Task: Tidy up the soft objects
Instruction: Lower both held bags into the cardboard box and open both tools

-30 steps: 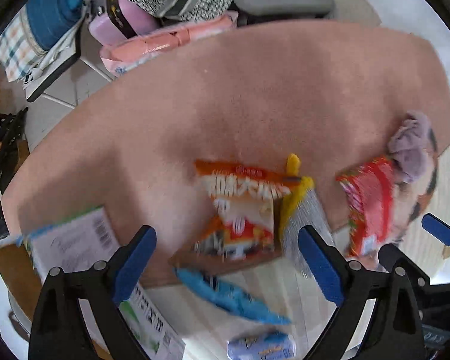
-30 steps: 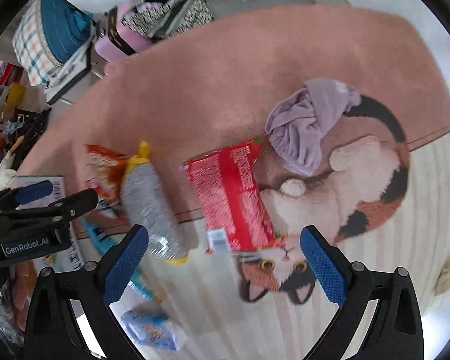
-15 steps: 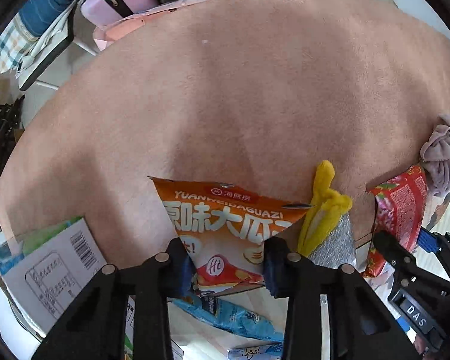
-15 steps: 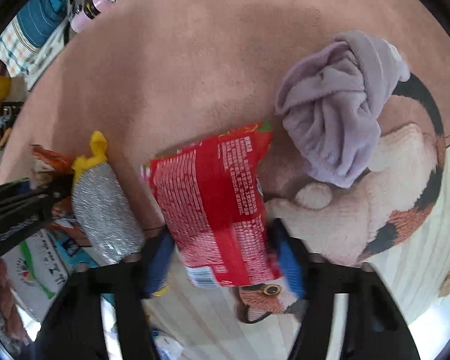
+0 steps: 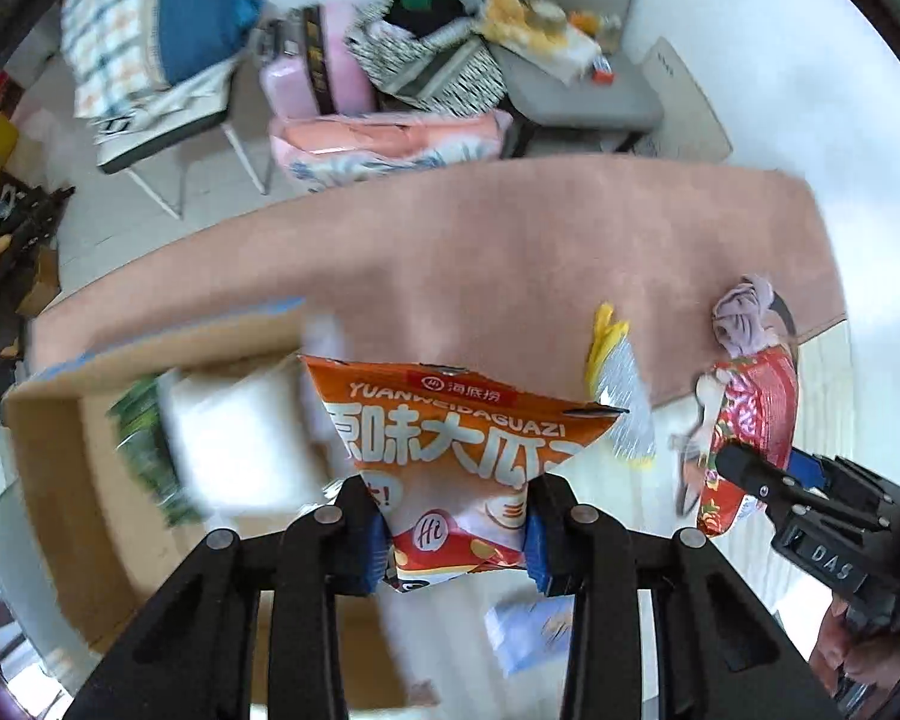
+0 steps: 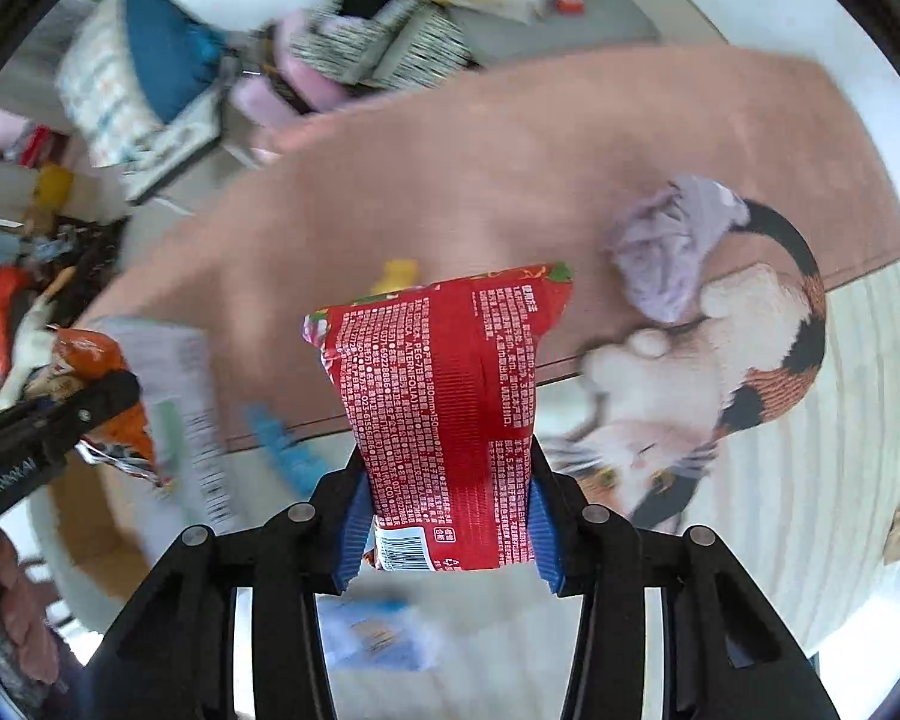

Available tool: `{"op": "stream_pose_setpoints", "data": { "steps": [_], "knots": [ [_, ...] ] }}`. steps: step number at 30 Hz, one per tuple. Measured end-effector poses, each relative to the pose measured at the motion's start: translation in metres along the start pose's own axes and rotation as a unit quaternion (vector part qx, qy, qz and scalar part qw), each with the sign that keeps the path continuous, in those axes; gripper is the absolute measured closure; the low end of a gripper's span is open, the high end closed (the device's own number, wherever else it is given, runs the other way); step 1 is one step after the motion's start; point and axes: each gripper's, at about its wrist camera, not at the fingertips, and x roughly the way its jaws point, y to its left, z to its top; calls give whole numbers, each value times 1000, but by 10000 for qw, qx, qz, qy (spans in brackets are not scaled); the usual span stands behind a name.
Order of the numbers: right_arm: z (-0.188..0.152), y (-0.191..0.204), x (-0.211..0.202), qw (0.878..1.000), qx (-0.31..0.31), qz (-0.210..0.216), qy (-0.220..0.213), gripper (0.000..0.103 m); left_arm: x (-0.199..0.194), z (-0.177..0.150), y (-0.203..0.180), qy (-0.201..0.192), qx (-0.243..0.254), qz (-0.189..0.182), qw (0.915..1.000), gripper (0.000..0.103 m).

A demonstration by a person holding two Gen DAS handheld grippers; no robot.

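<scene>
My left gripper (image 5: 456, 546) is shut on an orange snack bag (image 5: 450, 450) and holds it in the air next to a cardboard box (image 5: 60, 480). My right gripper (image 6: 444, 528) is shut on a red snack packet (image 6: 444, 396) and holds it above the rug. The red packet also shows in the left wrist view (image 5: 750, 420), and the orange bag in the right wrist view (image 6: 108, 396). A lilac cloth (image 6: 672, 252) lies bunched on the rug. A silver pouch with a yellow top (image 5: 621, 396) lies on the rug's stripe edge.
The pink rug (image 5: 510, 252) with a cat picture (image 6: 720, 390) covers the floor. A blue packet (image 6: 282, 444) and a pale blue packet (image 5: 528, 630) lie below the grippers. The box holds a white pack (image 5: 234, 438). Chairs with bags and clothes (image 5: 402, 60) stand beyond the rug.
Both grippers have closed on their packets and lifted them off the rug. The left one has swung left toward the cardboard box.
</scene>
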Motion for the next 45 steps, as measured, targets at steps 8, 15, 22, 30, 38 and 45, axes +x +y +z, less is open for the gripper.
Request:
{"op": "stream_pose_setpoints", "data": {
  "steps": [8, 15, 22, 30, 38, 45],
  "knots": [
    [-53, 171, -20, 9938, -883, 671, 6, 56, -59, -60, 134, -150, -548, 360, 9977, 71],
    [-85, 266, 46, 9916, -1159, 335, 467, 56, -20, -52, 225, 261, -910, 624, 9936, 71],
    [-88, 285, 120, 9907, -1004, -60, 921, 56, 43, -22, 265, 786, -912, 594, 9909, 71],
    [-93, 297, 165, 9877, -885, -417, 1216, 56, 92, -6, 275, 1245, -840, 491, 9874, 71],
    [-90, 289, 172, 9880, -583, -417, 1371, 25, 88, -6, 279, 1366, -1039, 138, 9851, 48],
    [-92, 299, 135, 9913, -657, -416, 1057, 10, 30, -19, 276, 703, -982, 299, 9922, 4]
  ]
}}
